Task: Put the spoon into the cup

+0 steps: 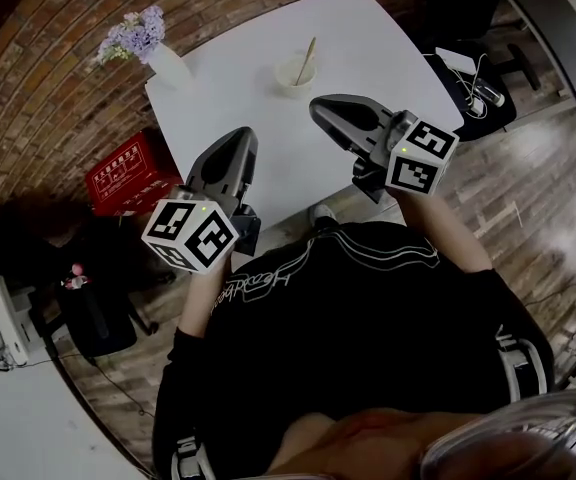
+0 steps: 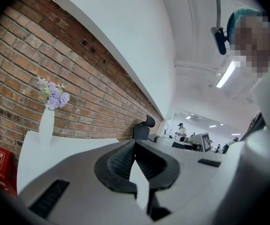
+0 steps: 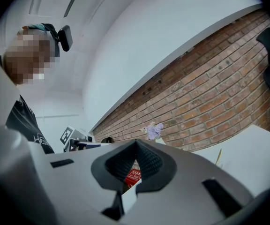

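Observation:
A wooden spoon stands leaning in a small white cup on the far part of the white table. My left gripper is shut and holds nothing, hovering over the table's near left edge. My right gripper is also shut and holds nothing, a little short of the cup and to its right. In the left gripper view the jaws meet and point up at the brick wall. The right gripper looks the same, with the spoon handle showing to its right.
A white vase of purple flowers stands at the table's far left corner. A red crate sits on the floor left of the table. A dark chair with cables stands to the right. A brick wall runs behind.

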A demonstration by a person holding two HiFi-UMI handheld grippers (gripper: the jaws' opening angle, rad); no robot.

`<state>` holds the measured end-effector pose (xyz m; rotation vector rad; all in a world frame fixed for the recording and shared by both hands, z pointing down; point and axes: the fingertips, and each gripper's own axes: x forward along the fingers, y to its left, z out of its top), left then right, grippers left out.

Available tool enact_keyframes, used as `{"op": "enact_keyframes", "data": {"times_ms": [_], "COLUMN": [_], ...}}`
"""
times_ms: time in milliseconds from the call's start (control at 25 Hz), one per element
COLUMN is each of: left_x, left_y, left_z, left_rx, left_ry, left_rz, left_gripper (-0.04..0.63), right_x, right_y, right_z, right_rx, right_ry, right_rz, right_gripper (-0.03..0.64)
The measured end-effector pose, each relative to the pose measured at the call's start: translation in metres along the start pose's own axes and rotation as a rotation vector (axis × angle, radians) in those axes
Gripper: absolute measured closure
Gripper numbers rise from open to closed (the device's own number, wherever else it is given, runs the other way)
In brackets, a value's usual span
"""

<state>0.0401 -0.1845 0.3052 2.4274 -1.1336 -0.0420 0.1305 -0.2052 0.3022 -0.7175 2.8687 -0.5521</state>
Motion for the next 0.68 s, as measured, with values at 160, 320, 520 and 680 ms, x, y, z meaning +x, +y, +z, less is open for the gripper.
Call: {"op": "enact_keyframes", "data": {"times_ms": [160, 320, 520, 680], "left_x": [-0.008, -0.013, -0.019, -0.026], "left_y": [-0.003, -0.005, -0.010, -0.011], "left_z": [0.002, 0.002, 0.001, 0.001], "left_rx": [0.003, 0.007, 0.013, 0.015], "left_ry": [-0.011, -0.013, -0.018, -0.018], "left_rz": [-0.001, -0.002, -0.009, -0.013], "left_gripper": [0.592, 0.592, 0.592, 0.592], "right_x": [0.000, 0.002, 0.000, 0.000], "right_y": [0.007, 0.010, 0.016, 0.021], "right_z": [0.000, 0.001, -0.001, -0.002], "right_rx": [-0.005, -0.008, -0.013, -0.012], "right_ry": [0.001, -0.005, -0.006, -0.009], "right_rz": [0.004, -0.001, -0.007, -0.016], "right_gripper": [0.620, 0.620, 0.620, 0.620]}}
